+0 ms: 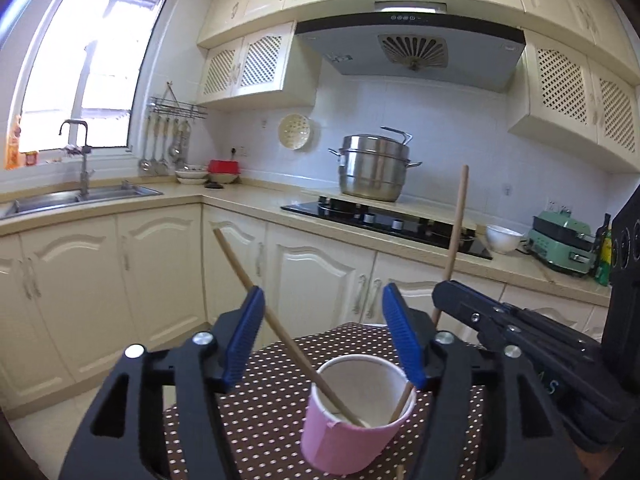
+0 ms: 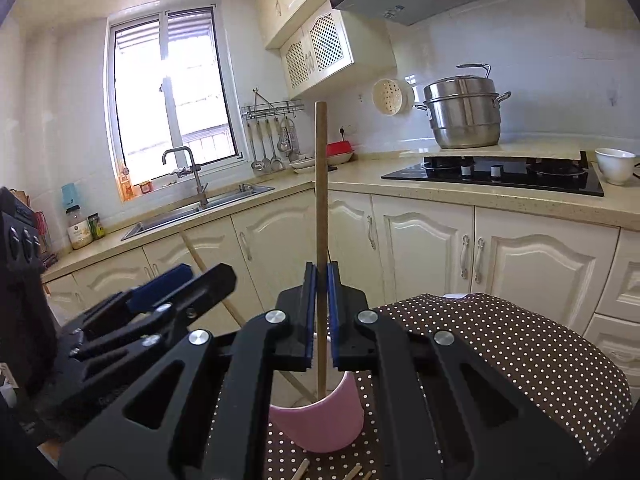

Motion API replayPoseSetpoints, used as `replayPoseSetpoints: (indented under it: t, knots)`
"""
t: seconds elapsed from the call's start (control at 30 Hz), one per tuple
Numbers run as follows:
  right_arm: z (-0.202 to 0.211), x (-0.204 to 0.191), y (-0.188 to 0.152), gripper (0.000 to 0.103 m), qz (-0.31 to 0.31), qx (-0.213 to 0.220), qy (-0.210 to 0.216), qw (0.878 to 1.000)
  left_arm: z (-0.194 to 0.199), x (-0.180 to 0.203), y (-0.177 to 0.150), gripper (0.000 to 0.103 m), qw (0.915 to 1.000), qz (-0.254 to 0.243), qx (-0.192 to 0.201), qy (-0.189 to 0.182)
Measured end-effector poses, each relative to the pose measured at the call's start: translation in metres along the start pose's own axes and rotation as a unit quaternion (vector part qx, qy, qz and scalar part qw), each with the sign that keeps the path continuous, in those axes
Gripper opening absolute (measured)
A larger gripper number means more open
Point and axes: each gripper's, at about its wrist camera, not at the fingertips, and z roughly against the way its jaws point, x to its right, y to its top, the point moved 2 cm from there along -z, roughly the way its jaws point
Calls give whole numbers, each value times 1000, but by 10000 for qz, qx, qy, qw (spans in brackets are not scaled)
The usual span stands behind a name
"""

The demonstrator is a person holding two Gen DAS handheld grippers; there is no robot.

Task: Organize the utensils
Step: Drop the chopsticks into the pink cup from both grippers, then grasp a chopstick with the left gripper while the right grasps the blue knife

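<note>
A pink paper cup [image 1: 352,436] stands on a brown polka-dot table [image 1: 264,420]. One wooden stick [image 1: 280,328] leans in it to the left. My left gripper [image 1: 324,320] is open, its blue pads either side of the cup and empty. My right gripper [image 2: 320,280] is shut on a second wooden stick [image 2: 321,200], held upright with its lower end inside the cup [image 2: 320,424]. The right gripper shows at right in the left wrist view [image 1: 516,328], with its stick [image 1: 456,224].
More small wooden sticks [image 2: 304,470] lie on the tablecloth [image 2: 520,360] near the cup. Behind are cream cabinets [image 1: 160,280], a sink [image 1: 76,196], a black hob [image 1: 384,220] with a steel pot [image 1: 374,168], and a white bowl [image 1: 503,238].
</note>
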Motion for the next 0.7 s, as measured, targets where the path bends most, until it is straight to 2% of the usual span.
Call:
replayPoseSetpoints:
  t: [0.17,0.27,0.37,0.43,0.47,0.5,0.7]
  knots:
    - [3,-2,-7,7,7,-73,-106,9999,20,-1,0,72,9975,-377,-51,594]
    - [5,-4,-10,7,15,-113,-210,9997,29,-2,-3,73,9955,-528,-125,776]
    - [7,-5,-12,8,-21,-184,-306,9994,37,-5,-4,73,9951,-526,-254,795]
    - [9,-6,-14,24,-43,-209,-360,9991,41,-7,-5,73,9953,-477,-364,764]
    - [12,-6,-14,51,-72,-171,-373,9991,43,-9,-5,73,9955,-440,-439,720]
    - [15,-7,-14,63,-80,-102,-379,9992,44,-11,-6,73,9954,-388,-563,668]
    - [31,-8,-14,63,-99,-121,-437,9989,53,-24,-17,74,9914,-89,-1197,530]
